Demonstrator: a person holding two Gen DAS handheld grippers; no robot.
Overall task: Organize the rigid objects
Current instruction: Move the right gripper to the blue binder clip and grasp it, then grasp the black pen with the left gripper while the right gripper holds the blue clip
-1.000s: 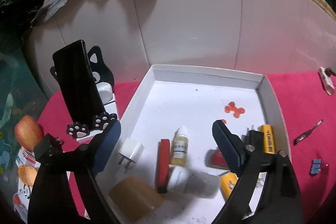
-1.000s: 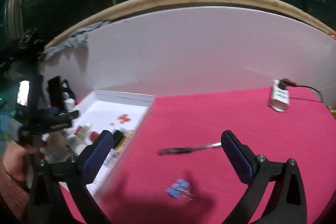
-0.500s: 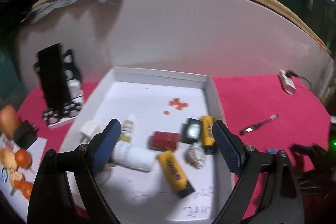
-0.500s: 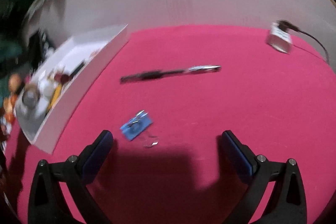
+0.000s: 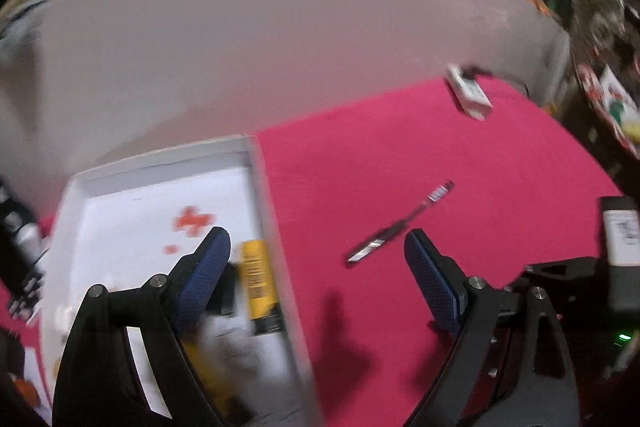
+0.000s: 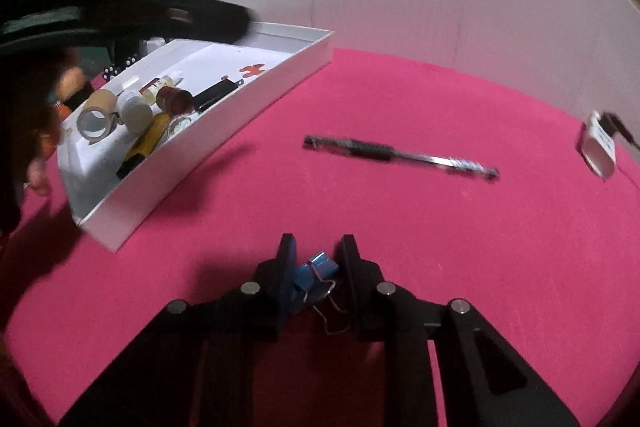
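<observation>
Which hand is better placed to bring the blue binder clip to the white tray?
Right. The right gripper is closing with the blue binder clip between its fingers. The left gripper is open, empty, beside the white tray.

cloth (image 6: 400, 99): magenta
tray (image 6: 224, 131): white, with red marks on its floor
clip (image 6: 316, 269): blue, with silver wire handles
pen (image 6: 396, 153): black and silver
tape (image 6: 96, 115): tan
tube (image 5: 258, 275): yellow with black print
pads (image 5: 434, 289): dark blue
</observation>
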